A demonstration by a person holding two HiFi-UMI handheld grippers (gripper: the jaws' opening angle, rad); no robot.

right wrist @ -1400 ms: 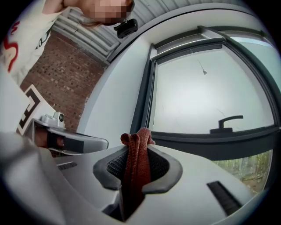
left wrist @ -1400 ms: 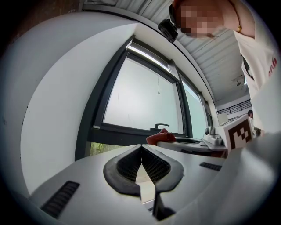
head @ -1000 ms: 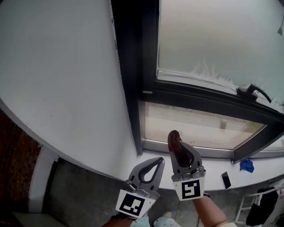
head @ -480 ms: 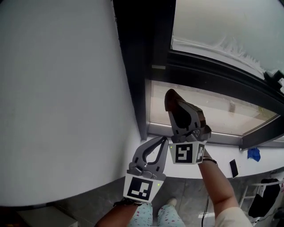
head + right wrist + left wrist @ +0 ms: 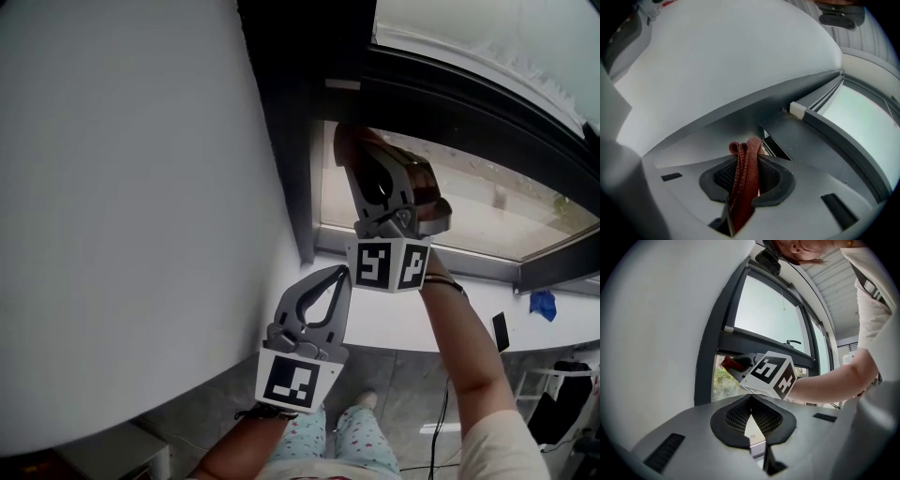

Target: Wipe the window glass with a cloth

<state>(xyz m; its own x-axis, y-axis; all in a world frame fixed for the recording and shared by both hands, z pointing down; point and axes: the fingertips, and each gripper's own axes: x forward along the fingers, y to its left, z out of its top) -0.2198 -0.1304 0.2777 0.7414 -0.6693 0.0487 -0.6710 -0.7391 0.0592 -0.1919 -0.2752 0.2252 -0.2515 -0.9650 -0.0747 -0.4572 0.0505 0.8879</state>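
Observation:
A rust-red cloth [image 5: 744,178] is pinched between the jaws of my right gripper [image 5: 747,154], folded and sticking out past the tips. In the head view that right gripper [image 5: 352,142] is raised to the upper left corner of the lower window pane [image 5: 459,211], its cloth [image 5: 345,141] near the dark frame [image 5: 300,141]. Whether the cloth touches the glass I cannot tell. My left gripper [image 5: 330,277] hangs lower, by the white wall, shut on nothing. From the left gripper [image 5: 751,409] view, the right gripper's marker cube [image 5: 771,373] and cloth [image 5: 731,363] show ahead.
A white wall [image 5: 122,187] fills the left. A frosted upper pane [image 5: 497,37] sits above a dark crossbar [image 5: 450,98]. The white sill [image 5: 412,323] carries a blue rag [image 5: 542,304] and a dark phone [image 5: 500,330] at the right. Grey floor lies below.
My right gripper has risen with the cloth from near the sill to the lower pane's upper left corner. The left gripper has stayed low.

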